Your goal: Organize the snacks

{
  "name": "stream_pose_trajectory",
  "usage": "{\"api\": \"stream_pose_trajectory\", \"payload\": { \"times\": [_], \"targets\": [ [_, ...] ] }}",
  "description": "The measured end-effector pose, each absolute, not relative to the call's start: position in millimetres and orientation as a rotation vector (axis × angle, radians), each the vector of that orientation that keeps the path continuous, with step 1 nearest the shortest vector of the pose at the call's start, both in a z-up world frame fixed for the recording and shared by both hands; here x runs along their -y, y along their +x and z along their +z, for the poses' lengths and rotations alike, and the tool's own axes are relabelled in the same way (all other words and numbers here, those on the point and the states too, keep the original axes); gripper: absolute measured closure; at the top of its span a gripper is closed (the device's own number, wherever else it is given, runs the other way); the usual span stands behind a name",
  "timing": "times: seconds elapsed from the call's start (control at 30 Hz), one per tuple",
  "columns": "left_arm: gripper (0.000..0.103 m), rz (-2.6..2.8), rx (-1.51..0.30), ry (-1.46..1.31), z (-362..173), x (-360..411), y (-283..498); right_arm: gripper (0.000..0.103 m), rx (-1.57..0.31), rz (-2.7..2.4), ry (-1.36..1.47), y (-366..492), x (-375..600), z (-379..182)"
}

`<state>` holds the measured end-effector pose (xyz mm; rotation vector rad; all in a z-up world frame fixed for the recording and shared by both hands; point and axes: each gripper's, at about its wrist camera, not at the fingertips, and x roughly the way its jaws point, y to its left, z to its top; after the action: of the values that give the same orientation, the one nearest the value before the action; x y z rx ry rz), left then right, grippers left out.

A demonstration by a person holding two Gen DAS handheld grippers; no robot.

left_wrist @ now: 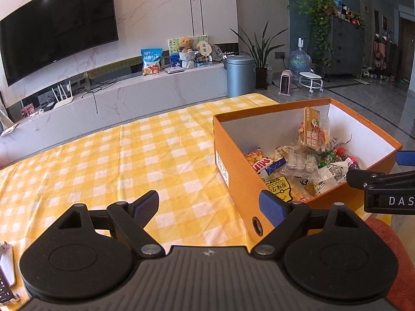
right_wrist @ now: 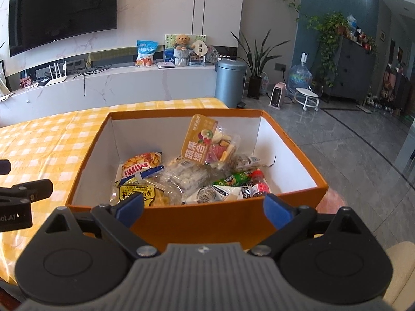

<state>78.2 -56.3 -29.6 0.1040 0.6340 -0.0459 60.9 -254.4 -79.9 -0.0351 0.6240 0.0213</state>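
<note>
A matt orange cardboard box (right_wrist: pixel 207 223) with plain white paper-like inner walls sits on a tabletop covered by a yellow and white checked cloth (left_wrist: pixel 103 160), soft-looking and faintly creased. Inside the box lie snack packets (right_wrist: pixel 181 178) of glossy, crinkled plastic film, some clear, some printed, beside a small bottle (right_wrist: pixel 259 185) of shiny clear plastic with a red cap. The left tongs (left_wrist: pixel 208 204) and right tongs (right_wrist: pixel 205 208) are matt black plastic with small metal pivot pins, ribbed grey housings and blue rubbery, finely textured pads (right_wrist: pixel 276 211). Behind, the floor (right_wrist: pixel 350 140) is polished grey tile, and a round bin (left_wrist: pixel 240 73) has a smooth satin metallic finish.
</note>
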Motion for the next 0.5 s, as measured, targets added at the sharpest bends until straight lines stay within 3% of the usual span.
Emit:
{"api": "stream_pose_trajectory", "payload": {
  "times": [0.5],
  "targets": [
    [0.001,-0.041,-0.626,0.101,-26.6,54.1,76.7,0.007,-0.617,0.029,-0.056,59.9,249.6,-78.6]
  ]
}}
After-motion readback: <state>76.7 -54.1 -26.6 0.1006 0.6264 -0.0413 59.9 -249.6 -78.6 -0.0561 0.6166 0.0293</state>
